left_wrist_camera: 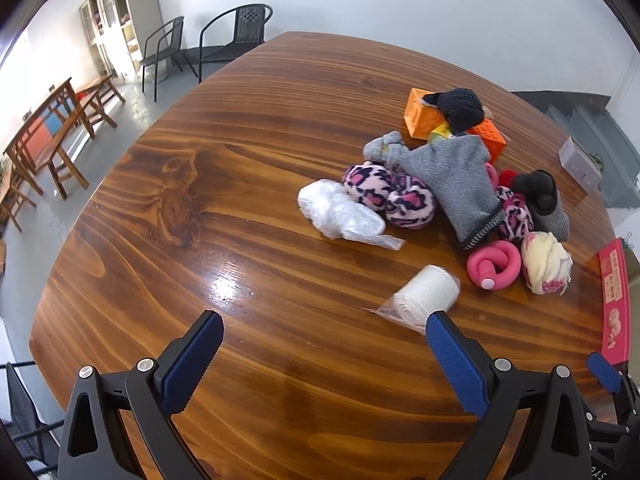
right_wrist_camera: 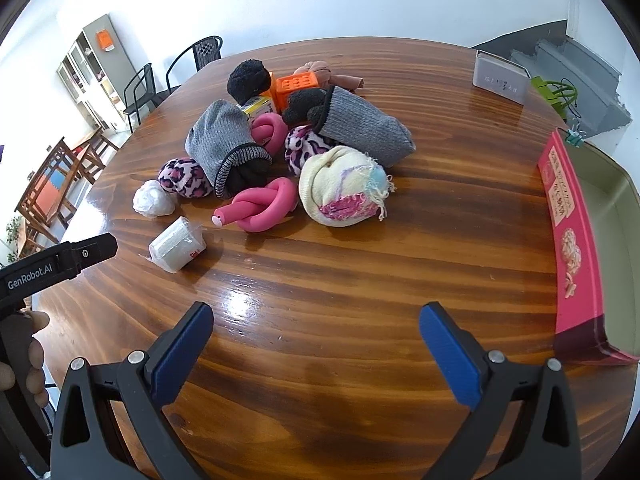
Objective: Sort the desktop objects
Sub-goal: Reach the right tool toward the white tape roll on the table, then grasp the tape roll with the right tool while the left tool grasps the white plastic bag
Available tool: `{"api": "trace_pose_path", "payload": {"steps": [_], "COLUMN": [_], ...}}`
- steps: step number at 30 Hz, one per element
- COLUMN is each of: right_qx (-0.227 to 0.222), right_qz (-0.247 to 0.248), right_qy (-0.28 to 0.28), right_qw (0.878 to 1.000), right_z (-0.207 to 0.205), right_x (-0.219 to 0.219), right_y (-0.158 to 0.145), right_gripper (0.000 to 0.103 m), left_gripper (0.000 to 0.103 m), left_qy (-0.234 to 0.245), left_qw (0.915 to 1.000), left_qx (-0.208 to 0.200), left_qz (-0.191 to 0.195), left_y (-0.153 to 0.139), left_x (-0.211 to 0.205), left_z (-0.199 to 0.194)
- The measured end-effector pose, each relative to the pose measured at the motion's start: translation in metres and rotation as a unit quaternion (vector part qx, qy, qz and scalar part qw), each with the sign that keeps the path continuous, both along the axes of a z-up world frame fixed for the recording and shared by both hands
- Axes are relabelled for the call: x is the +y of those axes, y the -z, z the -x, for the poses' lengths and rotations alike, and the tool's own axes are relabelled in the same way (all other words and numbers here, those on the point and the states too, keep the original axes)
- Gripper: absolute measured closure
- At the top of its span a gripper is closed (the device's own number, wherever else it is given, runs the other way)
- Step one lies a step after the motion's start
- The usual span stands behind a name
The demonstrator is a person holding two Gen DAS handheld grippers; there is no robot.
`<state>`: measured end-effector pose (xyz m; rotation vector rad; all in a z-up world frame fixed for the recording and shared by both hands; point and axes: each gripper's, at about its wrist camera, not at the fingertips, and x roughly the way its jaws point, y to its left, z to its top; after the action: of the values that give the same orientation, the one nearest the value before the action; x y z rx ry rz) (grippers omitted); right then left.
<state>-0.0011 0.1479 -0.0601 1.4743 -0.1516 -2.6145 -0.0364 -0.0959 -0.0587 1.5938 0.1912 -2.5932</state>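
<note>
A heap of small objects lies on the wooden table (right_wrist_camera: 360,264): grey socks (right_wrist_camera: 224,140), pink leopard balls (right_wrist_camera: 184,178), a knotted pink foam tube (right_wrist_camera: 264,204), a cream sock ball (right_wrist_camera: 344,188), orange cubes (right_wrist_camera: 298,84), a white bagged roll (right_wrist_camera: 176,244) and a crumpled clear bag (right_wrist_camera: 154,200). My right gripper (right_wrist_camera: 316,322) hangs open over bare wood in front of the heap. My left gripper (left_wrist_camera: 326,328) is open too, its right finger just short of the white roll (left_wrist_camera: 428,294). In the left wrist view the clear bag (left_wrist_camera: 340,212) lies ahead.
An open pink box (right_wrist_camera: 568,240) sits at the table's right edge. A grey box (right_wrist_camera: 500,78) stands at the far right. Beyond the far-left edge are black chairs (left_wrist_camera: 236,36), wooden benches and a cabinet. A hand (right_wrist_camera: 28,356) holds the left gripper's handle.
</note>
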Motion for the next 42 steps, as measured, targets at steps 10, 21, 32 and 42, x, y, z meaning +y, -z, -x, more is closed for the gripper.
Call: {"api": "trace_pose_path", "payload": {"steps": [10, 21, 32, 42], "right_qx": [0.012, -0.009, -0.041, -0.026], "right_qz": [0.019, 0.034, 0.008, -0.012], "right_qy": [-0.069, -0.132, -0.129, -0.118], "right_qw": [0.997, 0.991, 0.991, 0.993], "right_z": [0.015, 0.051, 0.073, 0.043], "right_x": [-0.047, -0.114, -0.14, -0.115], "right_y": [0.001, 0.02, 0.042, 0.021], "right_gripper": [0.0, 0.001, 0.04, 0.049], "left_gripper": [0.0, 0.0, 0.0, 0.0], "left_qy": [-0.021, -0.035, -0.029, 0.016], "left_qw": [0.9995, 0.999, 0.9987, 0.9978], "left_qx": [-0.021, -0.022, -0.032, -0.017], "left_qz": [-0.011, -0.016, -0.029, -0.062], "left_y": [0.016, 0.017, 0.025, 0.018], "left_x": [-0.034, -0.063, -0.072, -0.046], "left_z": [0.003, 0.01, 0.03, 0.059]}}
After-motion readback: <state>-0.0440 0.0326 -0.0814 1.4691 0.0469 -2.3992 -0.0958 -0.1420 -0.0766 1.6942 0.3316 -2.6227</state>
